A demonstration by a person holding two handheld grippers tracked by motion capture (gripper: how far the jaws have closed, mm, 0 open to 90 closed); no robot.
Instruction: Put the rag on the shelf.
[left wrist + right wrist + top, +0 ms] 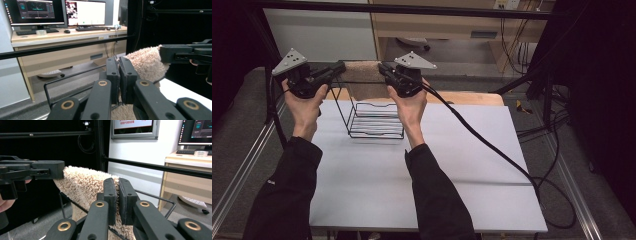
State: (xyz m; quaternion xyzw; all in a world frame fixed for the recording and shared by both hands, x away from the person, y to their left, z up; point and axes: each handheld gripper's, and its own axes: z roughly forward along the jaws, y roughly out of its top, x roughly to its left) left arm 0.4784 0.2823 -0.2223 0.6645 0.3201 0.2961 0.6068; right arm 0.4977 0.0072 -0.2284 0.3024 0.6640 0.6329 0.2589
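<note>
Fluffy beige towel [364, 80] stretched left to right between left gripper [338, 68] and right gripper [384, 69], each clamped on an end, hanging just above the wire rack [374, 120] on the table [462, 165].

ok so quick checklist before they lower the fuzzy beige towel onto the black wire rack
1. Left gripper shut on the fuzzy beige towel: ok.
2. Right gripper shut on the towel's other end: ok.
3. Towel stretched between the grippers, above the black wire rack: ok.
4. Rack upright on the white table: ok.
5. Towel lined up with the rack's top bar: cannot tell.
6. Right gripper's cable away from the rack: ok.
</note>
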